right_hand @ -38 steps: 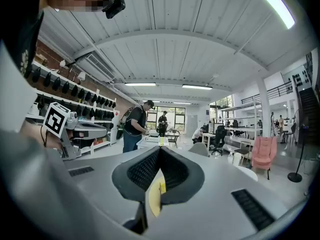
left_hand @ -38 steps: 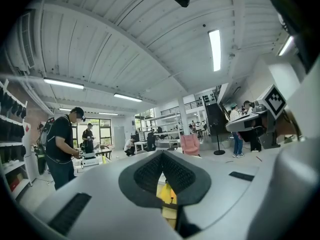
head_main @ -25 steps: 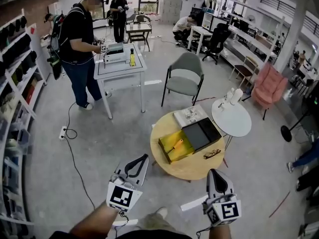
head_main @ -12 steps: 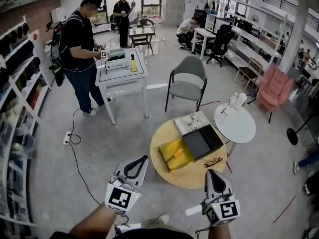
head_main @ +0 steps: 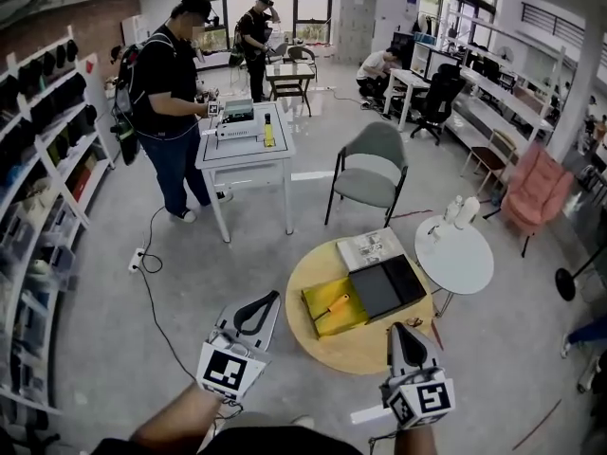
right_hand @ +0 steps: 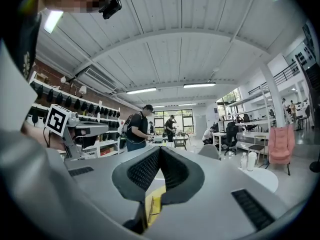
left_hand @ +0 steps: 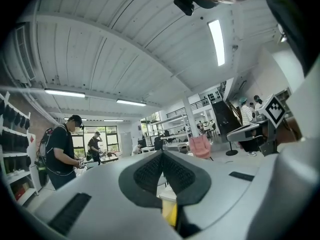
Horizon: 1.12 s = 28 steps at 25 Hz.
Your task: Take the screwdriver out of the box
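Both grippers empty: left gripper (head_main: 271,300) has its jaws pressed together with nothing between them, same for right gripper (head_main: 405,334). Both are held level, low in the head view and short of the round wooden table (head_main: 365,351). Likely just the approach, no reach begun, so the jaws will need opening first.

Screwdriver (head_main: 332,307), orange handle, lies diagonally in the yellow-lined box (head_main: 314,296), untouched. Black lid (head_main: 381,287) is folded open to the side, so the tool is exposed from above. Box sits mid-table, with a white booklet or pack (head_main: 370,248) just behind it.

Room is an open workshop with a grey concrete floor. White side table (head_main: 457,263) beside the wooden one, grey chair (head_main: 372,167) beyond. A person (head_main: 169,83) stands at a white square table (head_main: 248,150). Shelving (head_main: 38,169) along the left wall.
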Motion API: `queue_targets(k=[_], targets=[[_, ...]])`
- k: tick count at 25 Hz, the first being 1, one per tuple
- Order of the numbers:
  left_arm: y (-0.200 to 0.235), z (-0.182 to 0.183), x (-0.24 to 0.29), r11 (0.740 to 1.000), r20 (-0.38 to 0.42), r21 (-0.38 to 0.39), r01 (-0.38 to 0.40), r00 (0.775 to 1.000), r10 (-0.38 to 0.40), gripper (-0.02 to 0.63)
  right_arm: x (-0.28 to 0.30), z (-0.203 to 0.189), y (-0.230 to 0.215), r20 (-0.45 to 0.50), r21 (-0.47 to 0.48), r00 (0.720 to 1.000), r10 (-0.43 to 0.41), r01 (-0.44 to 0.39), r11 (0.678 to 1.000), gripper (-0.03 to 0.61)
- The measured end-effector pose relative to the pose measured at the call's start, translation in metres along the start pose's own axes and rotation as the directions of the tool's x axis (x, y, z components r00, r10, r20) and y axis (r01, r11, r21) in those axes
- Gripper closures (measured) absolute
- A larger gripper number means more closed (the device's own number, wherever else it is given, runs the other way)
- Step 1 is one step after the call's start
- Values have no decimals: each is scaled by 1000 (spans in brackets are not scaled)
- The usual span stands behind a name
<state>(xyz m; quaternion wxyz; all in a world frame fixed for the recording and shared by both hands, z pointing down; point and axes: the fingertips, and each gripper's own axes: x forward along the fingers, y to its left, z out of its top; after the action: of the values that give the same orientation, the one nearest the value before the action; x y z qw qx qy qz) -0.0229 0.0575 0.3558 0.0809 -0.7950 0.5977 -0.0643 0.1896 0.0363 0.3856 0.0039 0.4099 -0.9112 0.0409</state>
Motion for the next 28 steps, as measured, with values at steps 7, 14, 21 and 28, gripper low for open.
queue_targets(k=[7,14,21,28], targets=[[-4,-3,4,999,-25,15,-28,999,29,601,-2,-11,-11,-39,-19,999,-8,7,1000,565],[-5,-20,7,1000,-42,5,-28,999,28,601,2,-23,-14,-65,-16,998,-13,12,1000,565],[22,-34,22,999,-50,-31,-33,998,32,601,26,-25,-7,-84,-38,996,-8,5,999,563],[42,-41,45,999,-48,-34,-16,999,15,601,61,-28,-10,-94,-28,996,-12,9,1000,563]])
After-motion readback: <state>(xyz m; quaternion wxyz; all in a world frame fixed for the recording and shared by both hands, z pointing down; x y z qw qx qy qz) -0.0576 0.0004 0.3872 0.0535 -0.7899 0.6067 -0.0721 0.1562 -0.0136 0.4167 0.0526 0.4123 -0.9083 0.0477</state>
